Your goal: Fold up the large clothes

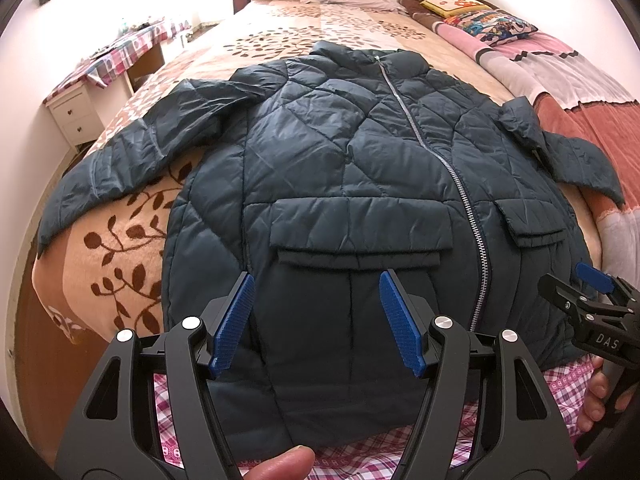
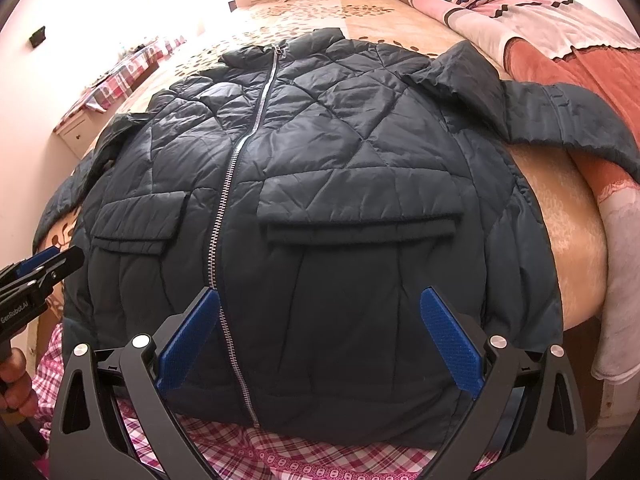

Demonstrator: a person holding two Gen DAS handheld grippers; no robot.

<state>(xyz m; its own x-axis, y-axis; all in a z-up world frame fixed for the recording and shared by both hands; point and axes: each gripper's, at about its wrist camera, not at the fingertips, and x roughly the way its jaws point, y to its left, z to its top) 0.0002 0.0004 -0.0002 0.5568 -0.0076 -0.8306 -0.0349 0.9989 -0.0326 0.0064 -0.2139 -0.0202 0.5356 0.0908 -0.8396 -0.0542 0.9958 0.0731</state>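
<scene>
A dark blue quilted jacket (image 1: 340, 152) lies face up and zipped on the bed, collar far, hem near, both sleeves spread out to the sides. It also fills the right wrist view (image 2: 320, 168). My left gripper (image 1: 318, 284) is open and empty, hovering over the lower left of the jacket below its pocket flap. My right gripper (image 2: 320, 304) is open and empty over the lower right of the jacket, beside the zipper (image 2: 224, 240). The right gripper's tip shows at the right edge of the left wrist view (image 1: 580, 292), and the left gripper's at the left edge of the right wrist view (image 2: 44, 268).
The bed (image 1: 120, 248) has a beige leaf-print blanket. Pink and patterned quilts and pillows (image 1: 520, 40) are piled along its right side. A white nightstand (image 1: 76, 116) and a cluttered table stand at the left. A pink plaid cloth (image 2: 320, 456) lies under the hem.
</scene>
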